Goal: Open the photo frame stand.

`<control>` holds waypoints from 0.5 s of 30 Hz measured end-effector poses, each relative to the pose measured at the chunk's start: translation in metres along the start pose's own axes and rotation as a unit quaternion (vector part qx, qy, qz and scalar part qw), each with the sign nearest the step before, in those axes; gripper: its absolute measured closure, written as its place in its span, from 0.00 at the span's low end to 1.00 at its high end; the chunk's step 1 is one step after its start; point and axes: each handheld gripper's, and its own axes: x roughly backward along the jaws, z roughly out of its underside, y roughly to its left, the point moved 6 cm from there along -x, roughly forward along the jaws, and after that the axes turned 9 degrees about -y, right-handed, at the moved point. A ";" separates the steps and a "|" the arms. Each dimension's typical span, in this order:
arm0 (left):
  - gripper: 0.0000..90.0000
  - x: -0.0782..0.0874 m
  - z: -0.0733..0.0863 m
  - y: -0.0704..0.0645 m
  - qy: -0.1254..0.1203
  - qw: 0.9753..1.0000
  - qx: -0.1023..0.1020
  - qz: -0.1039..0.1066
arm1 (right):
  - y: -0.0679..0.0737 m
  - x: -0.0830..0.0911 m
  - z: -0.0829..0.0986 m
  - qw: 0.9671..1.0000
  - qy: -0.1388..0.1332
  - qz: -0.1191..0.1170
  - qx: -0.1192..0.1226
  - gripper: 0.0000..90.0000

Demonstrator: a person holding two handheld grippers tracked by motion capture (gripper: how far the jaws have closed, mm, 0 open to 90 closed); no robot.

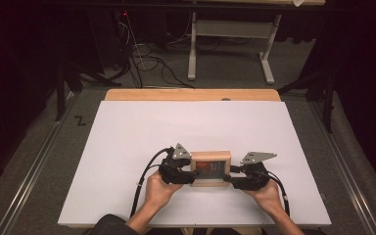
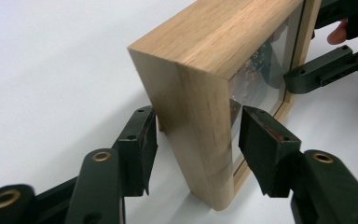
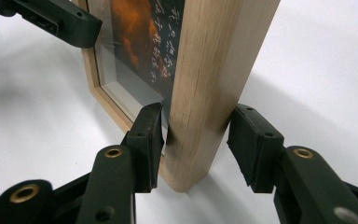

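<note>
A light wooden picture frame [image 1: 210,169] stands on its edge on the white board [image 1: 176,127], its glass front showing a dark orange picture with white writing [image 3: 154,42]. My left gripper [image 1: 183,172] straddles the frame's left side [image 2: 200,140]. It is open, with a thin gap at each pad [image 2: 144,144]. My right gripper [image 1: 235,177] is shut on the frame's right side [image 3: 205,116], one pad [image 3: 151,140] on the glass front and the other on the back. In the left gripper view, the right gripper's jaw [image 2: 321,70] shows at the frame's far end.
The white board covers a wooden table whose far edge [image 1: 191,94] shows. On the grey floor beyond lie cables [image 1: 147,61] and a white-legged table [image 1: 192,49]. The board is bare to the left, right and behind the frame.
</note>
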 end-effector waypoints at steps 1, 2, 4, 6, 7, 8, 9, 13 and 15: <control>0.54 0.000 0.000 0.000 0.000 1.000 0.001 0.000 | 0.000 0.000 0.000 1.000 0.000 0.000 0.000 0.62; 0.54 0.000 0.000 0.001 0.000 1.000 0.000 0.000 | 0.001 0.000 0.000 1.000 0.002 0.001 0.001 0.62; 0.54 0.000 0.000 0.001 0.000 1.000 0.000 0.002 | 0.001 0.000 0.001 1.000 0.002 0.003 -0.001 0.62; 0.54 -0.001 0.000 0.000 0.002 1.000 -0.001 0.004 | 0.002 0.000 0.001 1.000 0.003 0.005 -0.003 0.62; 0.54 -0.001 0.001 0.000 0.004 1.000 -0.002 0.006 | 0.002 0.000 0.001 1.000 0.003 0.005 -0.004 0.62; 0.54 -0.002 0.001 0.000 0.004 1.000 -0.002 0.006 | 0.002 0.000 0.001 1.000 0.003 0.005 -0.003 0.62; 0.54 -0.002 0.001 0.000 0.003 1.000 0.000 0.008 | 0.002 0.000 0.000 1.000 0.003 0.005 -0.003 0.62; 0.54 -0.001 0.000 0.001 -0.001 1.000 0.000 0.007 | 0.002 0.000 0.000 1.000 0.004 0.001 -0.008 0.58; 0.54 0.002 0.000 0.001 -0.002 1.000 0.000 0.007 | 0.002 0.000 -0.001 1.000 0.005 0.001 -0.004 0.57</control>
